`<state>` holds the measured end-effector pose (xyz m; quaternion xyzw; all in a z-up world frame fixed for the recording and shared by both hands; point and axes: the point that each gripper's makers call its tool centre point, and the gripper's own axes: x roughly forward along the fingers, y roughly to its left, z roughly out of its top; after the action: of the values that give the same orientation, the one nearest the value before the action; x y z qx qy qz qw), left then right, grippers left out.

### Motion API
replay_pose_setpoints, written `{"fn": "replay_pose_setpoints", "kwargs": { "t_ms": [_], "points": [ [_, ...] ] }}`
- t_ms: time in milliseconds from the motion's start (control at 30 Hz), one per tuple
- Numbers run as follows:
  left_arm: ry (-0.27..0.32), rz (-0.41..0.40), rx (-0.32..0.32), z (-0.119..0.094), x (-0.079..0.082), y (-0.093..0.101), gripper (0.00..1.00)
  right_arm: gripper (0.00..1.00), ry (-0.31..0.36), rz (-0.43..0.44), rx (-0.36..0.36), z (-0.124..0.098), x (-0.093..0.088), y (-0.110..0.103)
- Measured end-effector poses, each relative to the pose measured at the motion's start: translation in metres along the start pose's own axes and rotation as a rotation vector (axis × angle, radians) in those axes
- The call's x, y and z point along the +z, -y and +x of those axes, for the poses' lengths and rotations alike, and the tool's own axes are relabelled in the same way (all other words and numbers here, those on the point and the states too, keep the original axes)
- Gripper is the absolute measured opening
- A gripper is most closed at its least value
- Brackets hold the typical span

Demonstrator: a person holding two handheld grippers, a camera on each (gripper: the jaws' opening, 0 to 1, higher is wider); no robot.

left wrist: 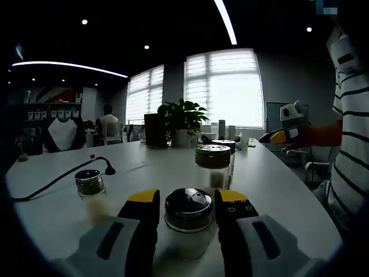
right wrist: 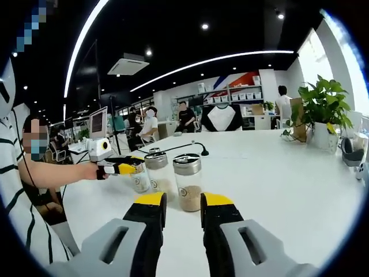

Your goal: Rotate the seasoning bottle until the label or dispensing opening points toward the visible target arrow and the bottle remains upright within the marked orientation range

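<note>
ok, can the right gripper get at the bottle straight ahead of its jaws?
Probably yes. The right gripper is open, and the seasoning bottle stands upright just beyond its jaws with bare table around it. The left gripper is off at a neighbouring jar.

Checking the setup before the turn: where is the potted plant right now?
In the left gripper view the potted plant stands at the table's far end before the window, behind the seasoning bottles. The right gripper view shows it far right.

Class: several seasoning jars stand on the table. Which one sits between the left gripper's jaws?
The jar nearest the camera in the left gripper view, between the yellow-tipped jaws of the left gripper; the other jars stand farther off on the table.
</note>
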<state>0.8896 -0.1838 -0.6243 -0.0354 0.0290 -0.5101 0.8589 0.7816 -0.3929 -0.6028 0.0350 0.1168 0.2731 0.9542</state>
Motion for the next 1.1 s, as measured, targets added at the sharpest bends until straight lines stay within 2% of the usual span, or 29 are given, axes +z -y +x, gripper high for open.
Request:
{"fn": "replay_pose_setpoints", "kwargs": {
  "t_ms": [33, 67, 133, 167, 200, 267, 300, 367, 500, 633, 733, 900, 1100],
  "points": [
    [-0.003, 0.005, 0.014, -0.002, 0.001, 0.001, 0.45, 0.22, -0.002, 0.000, 0.002, 0.001, 0.000, 0.000],
    [0.005, 0.050, 0.025, -0.005, 0.004, 0.004, 0.44, 0.22, -0.004, 0.000, 0.003, 0.002, -0.001, 0.000],
    [-0.017, 0.094, 0.107, -0.007, 0.003, 0.002, 0.44, 0.22, -0.007, 0.002, 0.008, 0.005, -0.002, 0.001],
    [-0.033, 0.099, 0.133, -0.007, 0.001, 0.002, 0.44, 0.22, -0.008, 0.003, 0.011, 0.006, -0.003, 0.001],
    [-0.029, 0.089, 0.200, -0.007, 0.001, -0.004, 0.43, 0.22, -0.010, 0.004, 0.014, 0.007, -0.003, 0.001],
    [-0.027, 0.088, 0.240, -0.005, 0.000, -0.005, 0.42, 0.22, -0.009, 0.006, 0.013, 0.009, -0.003, 0.002],
    [-0.006, 0.102, 0.278, -0.004, 0.001, -0.007, 0.42, 0.22, -0.008, 0.008, 0.014, 0.009, -0.002, 0.001],
    [-0.009, 0.101, 0.276, 0.000, -0.004, -0.002, 0.43, 0.22, 0.000, 0.013, 0.017, 0.010, 0.000, 0.000],
    [-0.035, 0.122, 0.329, 0.003, -0.012, -0.007, 0.43, 0.22, 0.005, 0.010, 0.018, 0.011, 0.002, -0.002],
    [-0.039, 0.095, 0.330, 0.004, -0.015, -0.011, 0.38, 0.22, 0.013, 0.008, 0.016, 0.010, 0.005, -0.001],
    [-0.044, 0.090, 0.306, 0.002, -0.014, -0.012, 0.34, 0.22, 0.018, 0.015, 0.018, 0.010, 0.006, -0.001],
    [-0.065, 0.090, 0.230, 0.001, -0.015, -0.007, 0.34, 0.22, 0.021, 0.018, 0.017, 0.010, 0.006, 0.001],
    [-0.062, 0.098, 0.152, 0.004, -0.015, -0.006, 0.34, 0.22, 0.019, 0.020, 0.023, 0.010, 0.005, 0.000]
  ]
}}
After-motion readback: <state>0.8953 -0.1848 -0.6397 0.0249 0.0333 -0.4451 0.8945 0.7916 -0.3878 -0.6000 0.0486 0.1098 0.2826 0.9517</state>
